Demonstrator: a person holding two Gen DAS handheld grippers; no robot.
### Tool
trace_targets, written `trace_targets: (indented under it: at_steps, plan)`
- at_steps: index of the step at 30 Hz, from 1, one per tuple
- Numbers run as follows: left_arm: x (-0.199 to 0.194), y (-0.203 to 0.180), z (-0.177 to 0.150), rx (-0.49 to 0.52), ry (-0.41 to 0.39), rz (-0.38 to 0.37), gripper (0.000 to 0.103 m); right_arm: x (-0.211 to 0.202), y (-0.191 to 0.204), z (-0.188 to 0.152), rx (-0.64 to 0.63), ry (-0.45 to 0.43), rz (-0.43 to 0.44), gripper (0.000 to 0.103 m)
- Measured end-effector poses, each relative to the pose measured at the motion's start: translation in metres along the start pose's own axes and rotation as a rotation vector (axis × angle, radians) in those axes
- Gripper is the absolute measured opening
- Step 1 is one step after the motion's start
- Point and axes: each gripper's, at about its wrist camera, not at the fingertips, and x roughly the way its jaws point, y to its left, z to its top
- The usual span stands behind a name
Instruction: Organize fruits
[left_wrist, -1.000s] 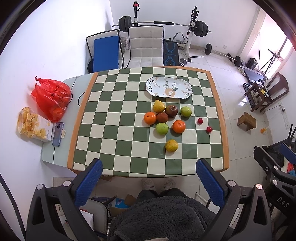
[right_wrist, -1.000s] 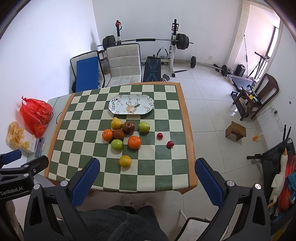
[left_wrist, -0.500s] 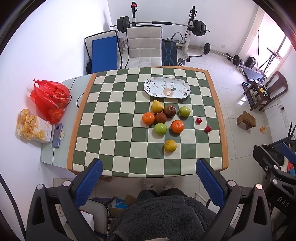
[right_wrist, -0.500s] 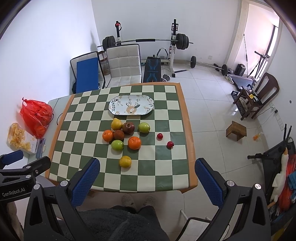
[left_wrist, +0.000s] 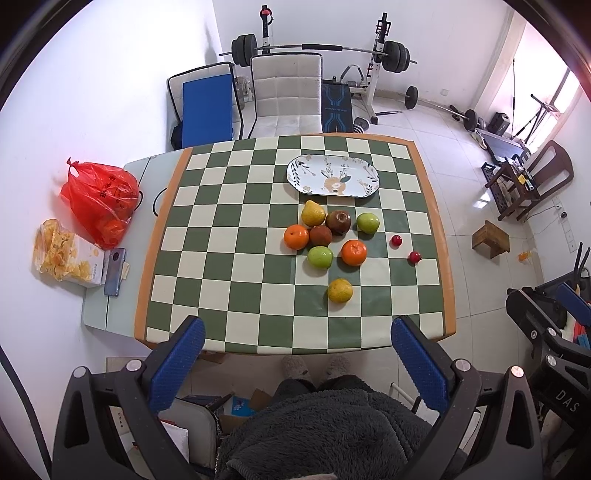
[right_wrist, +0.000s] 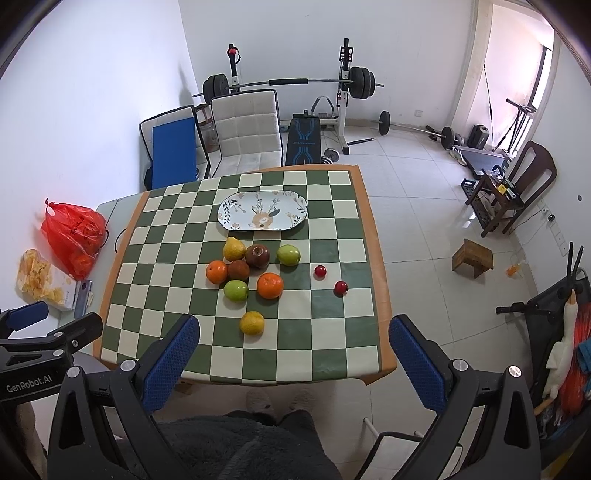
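Note:
Several fruits lie in a loose cluster on the green-and-white checked table (left_wrist: 229, 258): a yellow pear (left_wrist: 313, 213), a dark red apple (left_wrist: 338, 221), two green apples (left_wrist: 368, 222) (left_wrist: 320, 257), two oranges (left_wrist: 296, 236) (left_wrist: 354, 252), a brown fruit (left_wrist: 320, 235), a yellow citrus (left_wrist: 340, 290) nearest me, and two small red fruits (left_wrist: 396, 240) (left_wrist: 414, 256) to the right. An empty oval floral plate (left_wrist: 333, 178) sits behind them. My left gripper (left_wrist: 295, 354) and right gripper (right_wrist: 293, 350) are open and empty, held high above the table's near edge.
A red plastic bag (left_wrist: 99, 199), a snack box (left_wrist: 66, 258) and a phone (left_wrist: 114, 266) lie on a side surface at the left. Two chairs (left_wrist: 284, 96) and a weight bench stand behind the table. A wooden stool (left_wrist: 491, 240) stands on the floor to the right.
Both views have shifted slightly; the table and fruits sit marginally differently in frame. No fruit has moved and both grippers have stayed open.

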Motion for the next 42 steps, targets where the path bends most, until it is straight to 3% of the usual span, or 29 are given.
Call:
trace_targets:
  at_steps: [23,30,36,39,42]
  plan:
    - [-0.003,-0.011,0.006,-0.001,-0.002,0.0,0.103,0.0,0.006,-0.002,-0.002,0.003,0.01,0.103]
    - [-0.003,-0.013,0.013,-0.012,-0.018,0.007,0.103,-0.005,0.024,0.017,0.008,-0.004,0.021,0.103]
    - [0.03,0.004,0.042,-0.117,-0.145,0.123,0.103,0.039,0.012,0.031,0.042,-0.078,0.035,0.103]
    - [0.064,0.02,0.053,-0.168,-0.144,0.186,0.103,0.097,-0.008,0.037,0.083,-0.016,0.105,0.103]
    - [0.104,0.031,0.065,-0.184,-0.089,0.239,0.103,0.155,-0.008,0.044,0.135,0.079,0.198,0.103]
